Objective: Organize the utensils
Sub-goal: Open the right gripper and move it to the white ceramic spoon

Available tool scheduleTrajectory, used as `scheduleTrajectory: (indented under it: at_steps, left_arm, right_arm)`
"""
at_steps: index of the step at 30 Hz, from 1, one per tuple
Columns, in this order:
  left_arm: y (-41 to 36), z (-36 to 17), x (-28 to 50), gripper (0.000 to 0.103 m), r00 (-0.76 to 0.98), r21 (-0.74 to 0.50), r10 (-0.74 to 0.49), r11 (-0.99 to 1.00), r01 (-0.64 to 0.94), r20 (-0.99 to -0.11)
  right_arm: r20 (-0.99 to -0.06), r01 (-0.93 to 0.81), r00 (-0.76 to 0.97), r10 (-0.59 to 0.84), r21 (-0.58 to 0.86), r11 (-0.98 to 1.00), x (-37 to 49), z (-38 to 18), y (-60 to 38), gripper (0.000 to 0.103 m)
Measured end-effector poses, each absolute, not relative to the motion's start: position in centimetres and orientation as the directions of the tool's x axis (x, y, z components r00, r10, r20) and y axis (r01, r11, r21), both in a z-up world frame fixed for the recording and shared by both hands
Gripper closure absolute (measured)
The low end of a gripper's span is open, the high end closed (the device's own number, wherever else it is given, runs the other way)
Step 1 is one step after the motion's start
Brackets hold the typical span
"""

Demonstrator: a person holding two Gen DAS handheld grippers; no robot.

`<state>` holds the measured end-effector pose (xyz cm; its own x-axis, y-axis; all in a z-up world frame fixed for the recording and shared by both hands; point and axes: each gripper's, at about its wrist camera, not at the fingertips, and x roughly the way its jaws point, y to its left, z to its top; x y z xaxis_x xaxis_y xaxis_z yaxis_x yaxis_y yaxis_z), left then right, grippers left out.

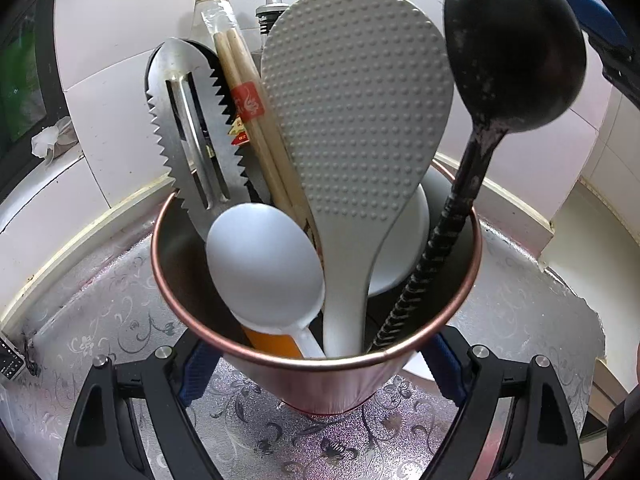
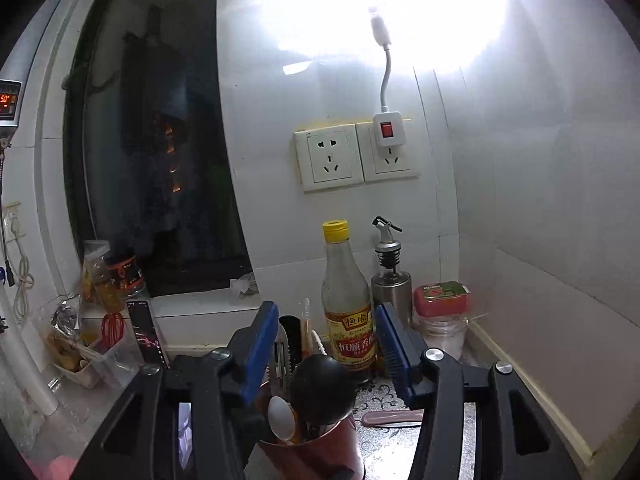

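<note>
A copper-rimmed utensil cup (image 1: 448,320) stands on the patterned counter between my left gripper's (image 1: 316,364) blue-padded fingers (image 1: 196,372), which are shut on its sides. It holds a grey rice paddle (image 1: 356,112), a black ladle (image 1: 516,52), a white spoon (image 1: 264,264), serrated metal tongs (image 1: 188,128) and wooden chopsticks (image 1: 248,112). In the right wrist view the cup (image 2: 320,448) sits below my right gripper (image 2: 326,352), which is open and empty above the ladle's bowl (image 2: 322,388).
A yellow-capped vinegar bottle (image 2: 348,300), an oil dispenser (image 2: 392,280) and a red-lidded jar (image 2: 440,312) stand against the tiled wall. A knife with a pinkish handle (image 2: 394,418) lies right of the cup. A clear tub of items (image 2: 92,352) sits at left under the window.
</note>
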<state>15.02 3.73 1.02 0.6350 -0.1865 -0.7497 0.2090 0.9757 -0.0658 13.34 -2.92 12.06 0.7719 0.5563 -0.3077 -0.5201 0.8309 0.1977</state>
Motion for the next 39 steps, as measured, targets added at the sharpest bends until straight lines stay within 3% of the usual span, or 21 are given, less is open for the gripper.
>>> scheduleTrajectory:
  at_steps: [11, 14, 26, 33, 39]
  left_arm:
    - [3.7, 1.0, 15.0, 0.013, 0.635, -0.067, -0.187, 0.976, 0.209, -0.75]
    - [3.7, 1.0, 15.0, 0.013, 0.635, -0.066, -0.187, 0.975, 0.21, -0.75]
    - [3.8, 1.1, 15.0, 0.013, 0.634, -0.067, -0.189, 0.975, 0.211, -0.75]
    - [3.9, 1.0, 15.0, 0.013, 0.635, -0.063, -0.186, 0.975, 0.211, -0.75]
    - [3.8, 1.0, 15.1, 0.013, 0.634, -0.065, -0.188, 0.975, 0.212, -0.75]
  right_arm:
    - [-0.346, -0.395, 0.822, 0.452, 0.226, 0.891, 12.3, 10.8, -5.6, 0.048]
    - [-0.363, -0.34, 0.836, 0.412, 0.247, 0.907, 11.9, 10.3, -6.9, 0.04]
    - [-0.595, -0.112, 0.754, 0.279, 0.302, 0.947, 12.6, 4.1, -10.4, 0.026]
    - [-0.662, -0.076, 0.698, 0.275, 0.313, 0.947, 12.2, 1.1, -11.0, 0.0]
    - [-0.694, -0.081, 0.673, 0.254, 0.272, 0.959, 11.6, -0.4, -10.7, 0.0]
